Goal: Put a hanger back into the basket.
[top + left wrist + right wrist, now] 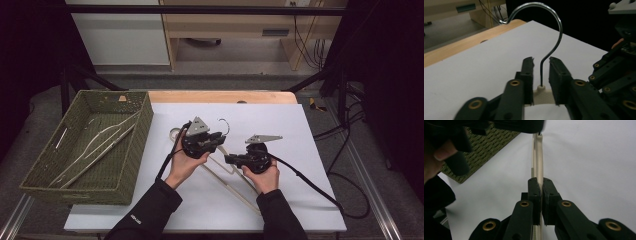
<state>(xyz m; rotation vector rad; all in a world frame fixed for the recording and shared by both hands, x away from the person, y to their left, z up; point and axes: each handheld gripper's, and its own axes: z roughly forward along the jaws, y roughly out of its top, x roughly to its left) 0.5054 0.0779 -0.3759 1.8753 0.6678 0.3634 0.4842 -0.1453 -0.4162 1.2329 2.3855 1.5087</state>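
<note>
A white sheet (280, 200) covers the desk (220, 96), whose wooden edge shows at twelve o'clock. Beyond it lies grey floor (235, 55), with a white cabinet (120, 35) at eleven o'clock and a light wooden unit (235, 22) at twelve. Black cables (307, 47) hang at one o'clock; darkness flanks both sides.

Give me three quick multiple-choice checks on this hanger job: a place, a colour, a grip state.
1. Where is the basket?
A. left of the white sheet
B. right of it
C. on the floor

2. What colour is the hanger body?
A. red
B. cream
C. blue

3. How is the right gripper?
A. wide open
B. shut on the hanger
C. holding a cup

A: the basket stands at the sheet's left edge.
B: pale cream arm between the jaws.
B: pads clamp the arm.
</note>
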